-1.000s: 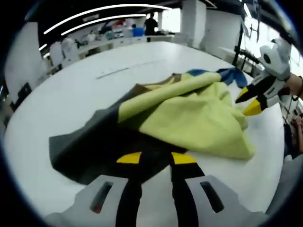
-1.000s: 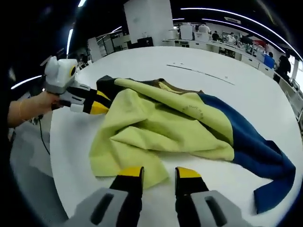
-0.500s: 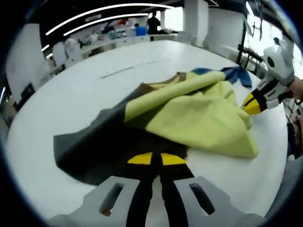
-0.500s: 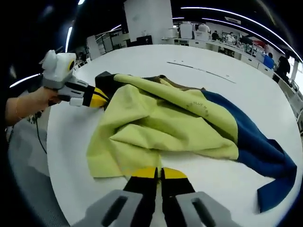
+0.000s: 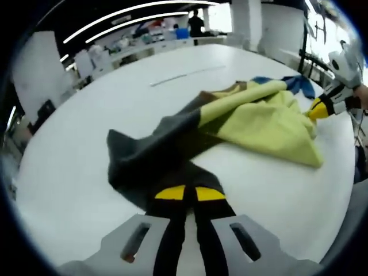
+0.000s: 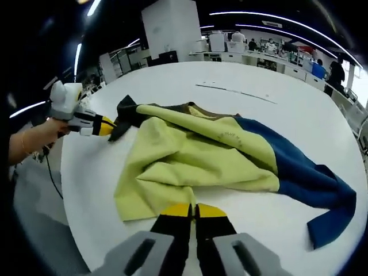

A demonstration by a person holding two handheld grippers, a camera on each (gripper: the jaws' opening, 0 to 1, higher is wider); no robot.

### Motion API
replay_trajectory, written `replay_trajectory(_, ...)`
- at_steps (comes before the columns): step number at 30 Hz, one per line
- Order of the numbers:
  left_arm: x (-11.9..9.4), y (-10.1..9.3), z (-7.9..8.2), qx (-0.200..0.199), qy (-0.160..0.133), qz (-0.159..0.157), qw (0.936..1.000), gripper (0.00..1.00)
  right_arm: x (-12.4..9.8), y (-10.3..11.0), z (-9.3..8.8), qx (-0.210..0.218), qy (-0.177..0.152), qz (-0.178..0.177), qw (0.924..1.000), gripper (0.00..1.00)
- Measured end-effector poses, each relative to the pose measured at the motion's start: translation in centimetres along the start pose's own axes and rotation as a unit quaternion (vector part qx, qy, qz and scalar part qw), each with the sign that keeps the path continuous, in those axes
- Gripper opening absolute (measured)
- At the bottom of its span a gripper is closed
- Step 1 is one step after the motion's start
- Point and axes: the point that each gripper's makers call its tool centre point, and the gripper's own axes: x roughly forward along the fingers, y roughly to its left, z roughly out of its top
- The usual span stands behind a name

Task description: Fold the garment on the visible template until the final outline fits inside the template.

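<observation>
While the garment [image 6: 218, 152] lay crumpled on the white table [image 6: 299, 98], the left gripper [image 5: 190, 194] pinched its dark sleeve and the right gripper [image 6: 192, 211] its yellow hem, seemingly to spread it flat

Left gripper [image 5: 190, 193] and right gripper [image 6: 194, 210] both clamped closed, held well apart.

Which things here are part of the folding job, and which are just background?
Job in hand:
- garment, yellow, blue and dark grey panels
- left gripper, shut on the dark grey sleeve
- right gripper, shut on the yellow hem
- white table

Just there:
- benches with people
- white pillar
</observation>
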Motion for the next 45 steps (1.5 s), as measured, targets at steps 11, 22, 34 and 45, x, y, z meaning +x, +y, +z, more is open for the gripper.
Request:
replay_trajectory(11,-1.8,3.2,-2.1,-0.009,0.022,0.046,0.9987,0.02,-1.3,0.0,0.2,0.022,-0.011,-0.007,0.9997,0.0)
replay_trajectory(22,-3.0,2.5,-1.1,-0.007,0.007,0.057,0.9983,0.11,-1.7,0.5,0.6,0.02,-0.015,-0.006,0.9997,0.0)
replay_trajectory(34,-3.5,-4.7,2.8,0.002,-0.044,-0.027,0.9987,0.3,-2.0,0.9,0.6,0.019,-0.016,-0.003,0.9997,0.0)
replay_trajectory(45,-2.6,-10.4,3.5,-0.025,-0.047,-0.082,0.9953,0.4,-2.1,1.0,0.5,0.019,-0.016,-0.003,0.9997,0.0)
